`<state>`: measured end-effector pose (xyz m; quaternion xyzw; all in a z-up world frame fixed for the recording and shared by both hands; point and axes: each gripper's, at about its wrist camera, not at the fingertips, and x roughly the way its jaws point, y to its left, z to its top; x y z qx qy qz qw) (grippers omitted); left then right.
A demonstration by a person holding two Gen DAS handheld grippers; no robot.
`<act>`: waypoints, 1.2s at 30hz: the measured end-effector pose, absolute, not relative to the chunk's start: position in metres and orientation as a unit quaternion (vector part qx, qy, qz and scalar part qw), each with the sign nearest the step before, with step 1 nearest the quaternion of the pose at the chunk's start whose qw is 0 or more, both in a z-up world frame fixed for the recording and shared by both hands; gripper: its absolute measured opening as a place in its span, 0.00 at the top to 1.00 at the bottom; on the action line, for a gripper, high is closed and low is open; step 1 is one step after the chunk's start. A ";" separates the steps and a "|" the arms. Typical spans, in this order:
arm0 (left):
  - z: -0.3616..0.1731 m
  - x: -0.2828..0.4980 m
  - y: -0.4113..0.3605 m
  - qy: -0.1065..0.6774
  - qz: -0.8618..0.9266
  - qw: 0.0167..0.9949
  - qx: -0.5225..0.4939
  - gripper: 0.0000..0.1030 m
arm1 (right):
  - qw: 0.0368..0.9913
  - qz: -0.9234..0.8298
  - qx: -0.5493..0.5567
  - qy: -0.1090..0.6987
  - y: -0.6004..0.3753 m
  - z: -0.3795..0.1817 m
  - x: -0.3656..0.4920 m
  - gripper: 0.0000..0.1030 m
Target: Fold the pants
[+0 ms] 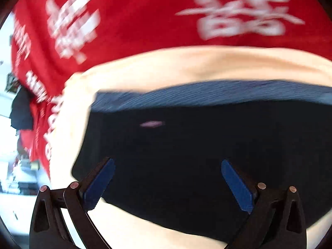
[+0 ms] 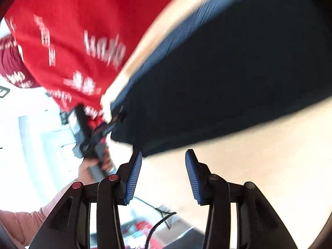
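While red banner [image 1: 128, 31] (white lettering) hangs behind table [image 1: 186, 62], folded pants [image 1: 197, 141] lie lengthwise along edge; left gripper [image 1: 168, 178] and right gripper [image 2: 164, 174] released, empty.

Both wrist cameras look steeply down, close above the same pants [image 1: 186, 145].

Red banner [image 1: 128, 25] with blurred white lettering hangs past the far edge of the pale tabletop [image 1: 186, 66]. Bright, washed-out room behind; details unreadable.

Indoor workroom (bright), red printed banner [image 1: 134, 20], pale table [image 2: 259, 166]
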<state>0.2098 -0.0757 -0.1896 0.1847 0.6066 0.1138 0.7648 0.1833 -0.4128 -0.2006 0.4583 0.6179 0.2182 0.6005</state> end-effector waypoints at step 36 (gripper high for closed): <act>-0.190 0.169 -0.068 0.593 -0.066 0.794 0.115 0.00 | 0.623 0.141 0.454 0.621 -0.364 -0.213 0.197 0.44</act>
